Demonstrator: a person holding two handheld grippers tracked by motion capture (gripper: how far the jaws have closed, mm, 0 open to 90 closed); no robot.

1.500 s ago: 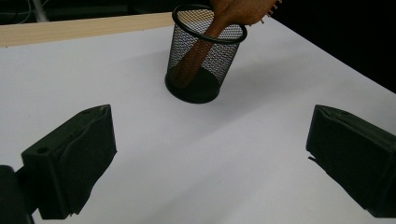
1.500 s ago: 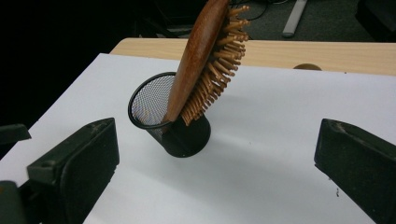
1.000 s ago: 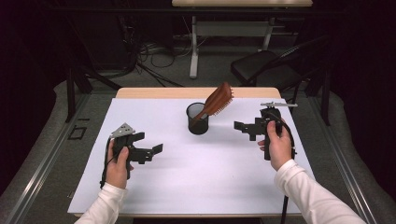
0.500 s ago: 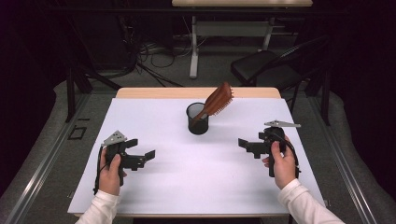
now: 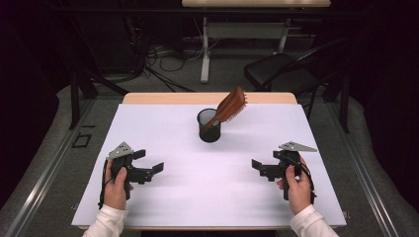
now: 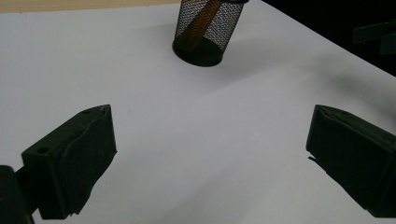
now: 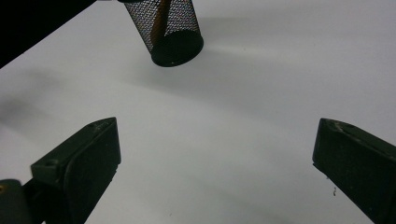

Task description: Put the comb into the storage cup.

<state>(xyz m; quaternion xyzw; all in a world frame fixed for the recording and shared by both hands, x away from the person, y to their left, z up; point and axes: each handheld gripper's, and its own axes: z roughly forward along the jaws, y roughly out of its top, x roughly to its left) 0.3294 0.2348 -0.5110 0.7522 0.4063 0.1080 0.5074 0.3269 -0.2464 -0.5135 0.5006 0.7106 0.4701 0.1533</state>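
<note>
Gaping wide and empty, left hand-held gripper (image 5: 148, 162), right hand-held gripper (image 5: 258, 168) likewise

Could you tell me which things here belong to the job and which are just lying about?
In the job: wooden hairbrush, black mesh cup holding it, left gripper, right gripper, both open.
Lying about: black chair, floor cables, far desk.

Brown hairbrush (image 5: 231, 105) — black (mesh) cup (image 5: 209, 126).

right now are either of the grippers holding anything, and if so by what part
Nothing is held. The left gripper and right gripper are both open over bare table, apart from the hairbrush standing in the mesh cup.
</note>
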